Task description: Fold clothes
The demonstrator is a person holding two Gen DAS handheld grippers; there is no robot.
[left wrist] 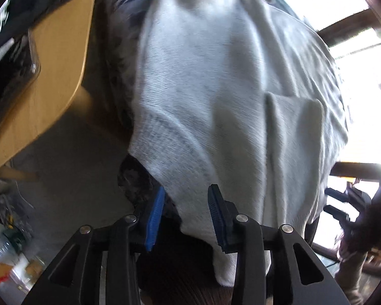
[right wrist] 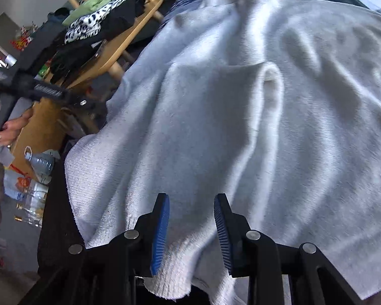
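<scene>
Here, both claws stand apart over a pale grey sweater.

The sweater lies spread and rumpled across a dark patterned cover, its ribbed hem nearest both cameras and a pocket (or folded flap) raised near the middle. The left claw has its blue pads parted, the hem's edge lying below and between them, not pinched. The right claw is likewise parted above the hem, gripping nothing. To the left stands a wooden chair stacked with folded clothes, and a hand holds the left tool's black handle.
</scene>
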